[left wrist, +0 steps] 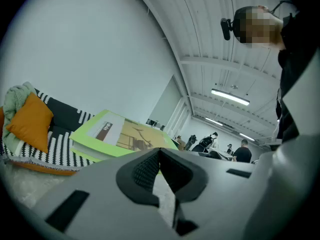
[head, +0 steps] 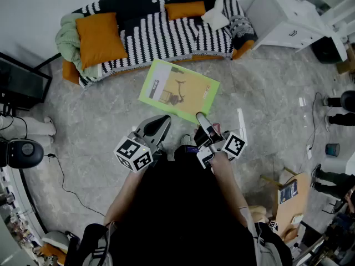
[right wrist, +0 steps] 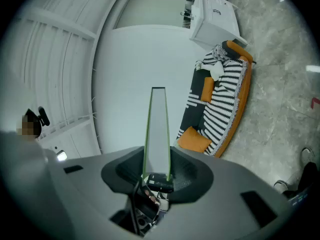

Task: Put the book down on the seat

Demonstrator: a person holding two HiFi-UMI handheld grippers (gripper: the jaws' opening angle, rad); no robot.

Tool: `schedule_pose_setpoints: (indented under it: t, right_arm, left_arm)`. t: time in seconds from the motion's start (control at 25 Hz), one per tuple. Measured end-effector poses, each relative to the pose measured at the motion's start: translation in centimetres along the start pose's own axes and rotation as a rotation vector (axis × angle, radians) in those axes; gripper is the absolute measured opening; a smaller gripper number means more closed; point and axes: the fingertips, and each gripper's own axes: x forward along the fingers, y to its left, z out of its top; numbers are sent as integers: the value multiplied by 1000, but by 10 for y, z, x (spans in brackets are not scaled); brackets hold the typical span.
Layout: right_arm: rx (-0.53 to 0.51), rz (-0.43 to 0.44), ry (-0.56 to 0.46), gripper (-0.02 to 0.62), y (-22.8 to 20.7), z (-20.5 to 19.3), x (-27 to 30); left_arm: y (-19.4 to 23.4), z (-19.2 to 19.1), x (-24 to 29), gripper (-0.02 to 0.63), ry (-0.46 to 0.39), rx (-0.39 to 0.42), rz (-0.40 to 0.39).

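Book (head: pixel 178 90) held above the floor (head: pixel 100 126), short of the sofa (head: pixel 166 32).
Head view: cover up, long axis slanting far-left to near-right along the sofa front, near corner clamped in the right gripper (head: pixel 202 119); left gripper (head: pixel 161 123) beside it, not touching. Left gripper view: jaws together on nothing. Right gripper view: edge-on, pinched between both jaws.

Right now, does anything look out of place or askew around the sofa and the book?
Nothing is spilled or broken. The book is not on the sofa: the right gripper pinches it by one edge only, over the floor. A green blanket lies bunched at one end of the sofa.
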Motion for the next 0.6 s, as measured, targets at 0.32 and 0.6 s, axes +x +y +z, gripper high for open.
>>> schedule_pose_setpoints:
  t: [0.32, 0.6]
  right_arm:
    - [-2, 7, -9, 155, -1, 1, 3]
    - [3, 8, -16, 155, -2, 1, 2]
  left_arm:
    - [1, -7, 6, 14, 30, -6, 1]
    - [3, -10, 7, 14, 38, -20, 1]
